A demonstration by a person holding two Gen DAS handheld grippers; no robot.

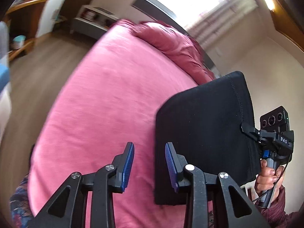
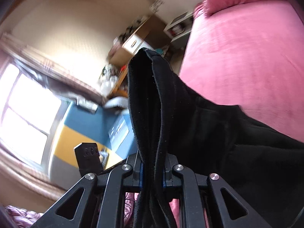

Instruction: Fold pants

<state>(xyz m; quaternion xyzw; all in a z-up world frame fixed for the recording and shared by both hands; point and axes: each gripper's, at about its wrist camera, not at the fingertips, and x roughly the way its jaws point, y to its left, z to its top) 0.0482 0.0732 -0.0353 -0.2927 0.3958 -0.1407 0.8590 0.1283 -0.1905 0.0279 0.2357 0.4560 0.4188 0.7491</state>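
The black pants (image 1: 205,133) hang as a folded panel above the pink bed (image 1: 106,98), held at their right edge by my right gripper (image 1: 247,128). My left gripper (image 1: 150,163) is open and empty, its blue pads just left of the pants' lower left edge. In the right wrist view my right gripper (image 2: 152,172) is shut on several layers of the black pants (image 2: 190,125), which stick up past the fingers and drape off to the right over the bed (image 2: 247,53).
A pink pillow (image 1: 167,38) lies at the head of the bed. A white shelf unit (image 1: 93,19) and wood floor (image 1: 45,72) are to the left. A window (image 2: 24,106) and cluttered desk (image 2: 131,43) show in the right wrist view.
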